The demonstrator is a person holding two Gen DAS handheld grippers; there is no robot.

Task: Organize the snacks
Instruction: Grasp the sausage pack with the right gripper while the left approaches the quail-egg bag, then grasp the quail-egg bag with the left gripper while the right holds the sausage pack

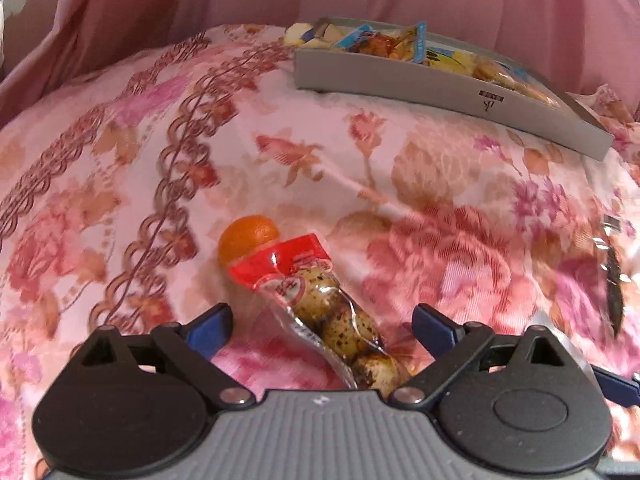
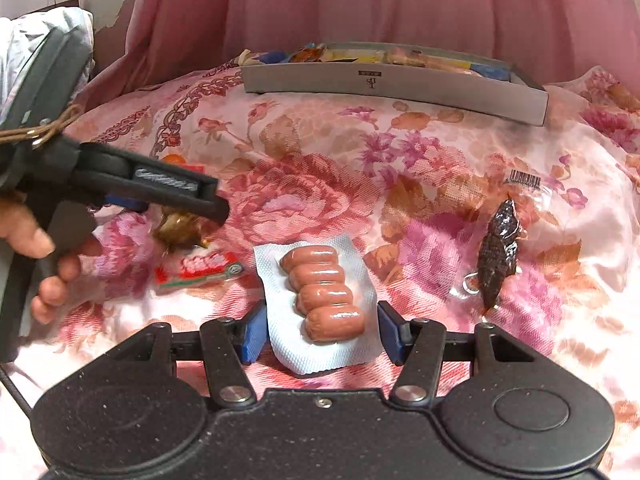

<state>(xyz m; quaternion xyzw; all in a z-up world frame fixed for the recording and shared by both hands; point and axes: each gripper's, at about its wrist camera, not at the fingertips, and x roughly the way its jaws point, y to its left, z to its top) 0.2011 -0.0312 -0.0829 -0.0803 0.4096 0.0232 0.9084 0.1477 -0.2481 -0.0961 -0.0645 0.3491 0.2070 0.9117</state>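
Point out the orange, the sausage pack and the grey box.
orange [image 1: 246, 236]: left wrist view, its bare upper peel.
sausage pack [image 2: 322, 294]: right wrist view, on the middle sausages.
grey box [image 2: 400, 84]: right wrist view, its front wall.

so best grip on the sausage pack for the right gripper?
Pinch the sausage pack across its short width, on the flat sealed margins beside the links. It already lies lengthwise between the open right gripper, so probably come straight down and close.
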